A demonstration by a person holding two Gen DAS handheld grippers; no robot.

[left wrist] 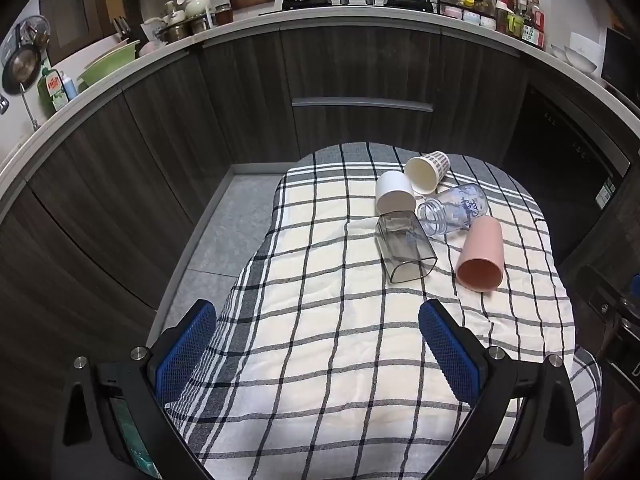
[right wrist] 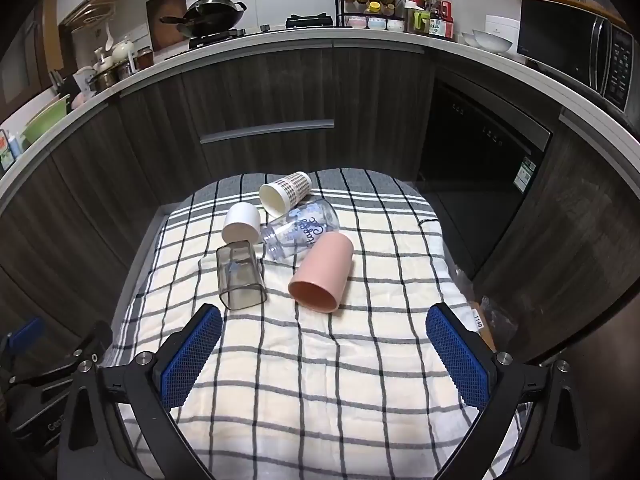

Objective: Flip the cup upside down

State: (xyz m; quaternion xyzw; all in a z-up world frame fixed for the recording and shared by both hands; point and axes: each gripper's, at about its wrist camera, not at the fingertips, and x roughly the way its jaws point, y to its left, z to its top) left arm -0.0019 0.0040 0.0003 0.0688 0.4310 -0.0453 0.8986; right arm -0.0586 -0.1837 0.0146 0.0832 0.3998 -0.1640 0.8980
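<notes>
Several cups lie on their sides on a checked cloth (left wrist: pixel 320 320) (right wrist: pixel 320 360): a pink cup (left wrist: pixel 480 254) (right wrist: pixel 322 272) with its mouth toward me, a smoky clear square cup (left wrist: pixel 404 246) (right wrist: pixel 239 276), a clear printed jar (left wrist: pixel 454 208) (right wrist: pixel 300 230), a white cup (left wrist: pixel 394 196) (right wrist: pixel 241 222) and a cream patterned cup (left wrist: pixel 426 172) (right wrist: pixel 284 194). My left gripper (left wrist: pixel 318 326) is open and empty, short of the cups. My right gripper (right wrist: pixel 324 332) is open and empty, just short of the pink cup.
Dark wood cabinets (left wrist: pixel 360 80) and a counter with a wok (right wrist: pixel 212 14), bottles and a microphone-free rack stand behind the table. A microwave (right wrist: pixel 580 52) sits at right. Grey floor (left wrist: pixel 224 232) shows left of the table. The other gripper's body (right wrist: pixel 36 364) shows at the lower left.
</notes>
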